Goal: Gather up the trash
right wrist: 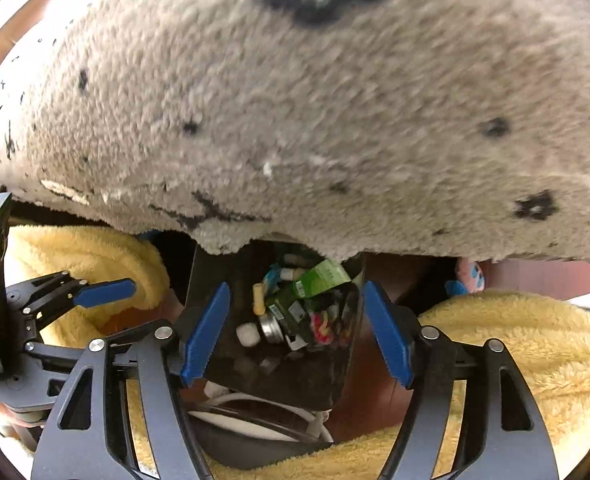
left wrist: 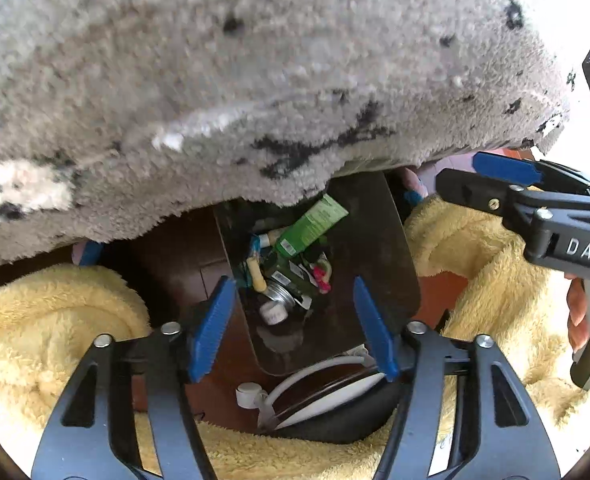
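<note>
**Trash bin under rug edge: contents and surroundings**

Item 1. Dark bin (left wrist: 379, 248), open-topped, seen from above between both claws. A grey shaggy rug (left wrist: 255, 80) with black markings overhangs its far rim and fills the upper half of both views, hiding part of the opening.

Item 2. Trash inside the bin: a green tube (left wrist: 311, 226) leaning near the rug edge, a round metal can (left wrist: 281, 292), a small white cap (left wrist: 273, 313), a pink-and-red scrap (left wrist: 322, 278), and yellowish and blue bits too small to tell.

Item 3. Left claw (left wrist: 293, 328): blue pads apart, nothing between them, poised above the bin mouth.

Item 4. Right claw (right wrist: 295, 330): blue pads apart, nothing gripped, likewise above the bin. In the left view it shows at the right edge, with fingers of a hand (left wrist: 579, 316) on its handle.

Item 5. Yellow fleecy fabric (left wrist: 55, 328) bunched on both sides of the bin and beneath the claws.

Item 6. White cable (left wrist: 315, 372) with a white plug, coiled on a dark rounded object just below the bin's near wall.

Item 7. Reddish-brown floor (left wrist: 435, 296) showing between bin and fabric.
</note>
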The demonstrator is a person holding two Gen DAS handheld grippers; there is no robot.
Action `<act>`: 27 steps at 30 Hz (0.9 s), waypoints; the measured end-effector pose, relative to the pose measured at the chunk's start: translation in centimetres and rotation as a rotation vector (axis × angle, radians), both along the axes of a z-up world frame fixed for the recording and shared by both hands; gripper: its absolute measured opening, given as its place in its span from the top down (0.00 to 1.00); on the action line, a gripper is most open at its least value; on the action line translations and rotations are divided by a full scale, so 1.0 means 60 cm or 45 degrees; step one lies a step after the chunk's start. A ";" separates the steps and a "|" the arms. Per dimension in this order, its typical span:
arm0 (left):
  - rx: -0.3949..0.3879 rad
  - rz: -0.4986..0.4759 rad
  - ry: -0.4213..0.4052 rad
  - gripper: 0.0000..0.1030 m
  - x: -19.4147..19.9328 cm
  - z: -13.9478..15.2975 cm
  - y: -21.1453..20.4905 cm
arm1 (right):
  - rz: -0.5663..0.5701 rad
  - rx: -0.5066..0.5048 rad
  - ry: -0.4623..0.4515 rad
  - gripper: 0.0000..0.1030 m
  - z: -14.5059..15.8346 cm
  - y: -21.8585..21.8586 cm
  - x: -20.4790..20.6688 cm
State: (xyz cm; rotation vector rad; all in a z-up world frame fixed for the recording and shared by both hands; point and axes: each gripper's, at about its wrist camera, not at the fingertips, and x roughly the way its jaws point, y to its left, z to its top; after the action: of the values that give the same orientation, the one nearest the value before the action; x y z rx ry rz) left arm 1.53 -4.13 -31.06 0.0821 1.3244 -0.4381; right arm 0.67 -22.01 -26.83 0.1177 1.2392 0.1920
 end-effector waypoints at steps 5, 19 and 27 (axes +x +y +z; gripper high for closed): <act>-0.010 0.023 -0.099 0.24 -0.005 0.046 0.008 | -0.060 -0.044 -0.098 0.13 0.043 -0.020 -0.011; 0.054 0.181 -0.495 0.08 0.002 0.208 0.048 | -0.109 -0.145 -0.398 0.03 0.183 -0.057 -0.006; 0.064 0.290 -0.782 0.08 0.029 0.332 0.075 | -0.186 -0.209 -0.675 0.03 0.292 -0.077 -0.003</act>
State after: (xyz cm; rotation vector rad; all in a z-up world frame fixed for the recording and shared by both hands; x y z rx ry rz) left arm 3.29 0.37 -11.15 0.0968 0.7278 -0.1613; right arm 0.49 -26.62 -9.29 0.0114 0.7105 -0.0095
